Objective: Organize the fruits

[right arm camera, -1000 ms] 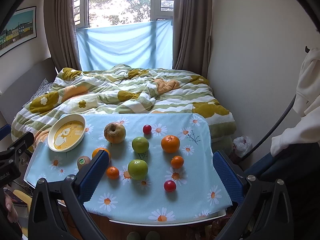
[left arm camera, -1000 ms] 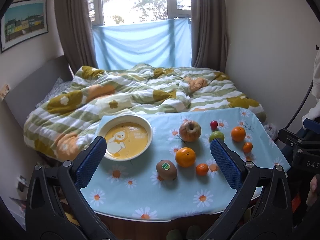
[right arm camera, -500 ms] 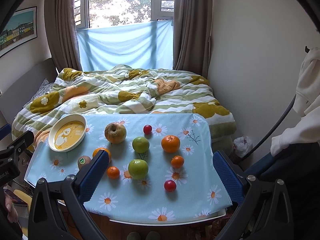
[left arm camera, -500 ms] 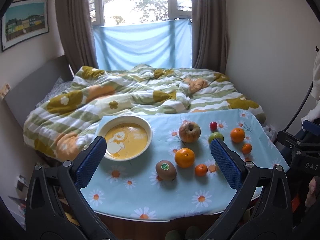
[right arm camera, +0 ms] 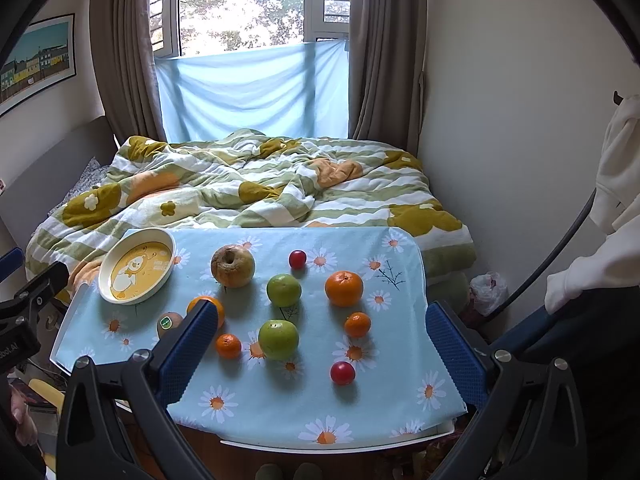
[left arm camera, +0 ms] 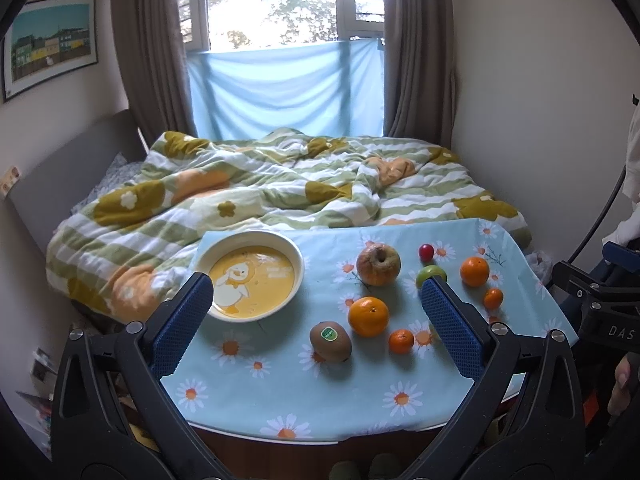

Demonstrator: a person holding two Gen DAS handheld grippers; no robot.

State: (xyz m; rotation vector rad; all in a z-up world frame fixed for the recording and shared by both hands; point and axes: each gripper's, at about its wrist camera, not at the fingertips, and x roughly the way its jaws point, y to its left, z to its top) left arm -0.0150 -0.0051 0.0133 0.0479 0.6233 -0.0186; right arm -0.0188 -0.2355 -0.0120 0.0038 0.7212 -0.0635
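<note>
The left gripper [left arm camera: 316, 316] and the right gripper [right arm camera: 316, 344] are held low in their frames, jaws spread wide, with nothing gripped. On the daisy-print tablecloth [right arm camera: 280, 404] the fruits are seen scattered: a wrinkled apple [right arm camera: 233, 266] at centre, two green apples [right arm camera: 283, 289] [right arm camera: 278, 339] below it, a large orange [right arm camera: 344, 288] to the right, a kiwi [left arm camera: 331, 340] at lower centre of the left view. The yellow bowl [right arm camera: 138, 266] is seen at centre left, with no fruit in it
</note>
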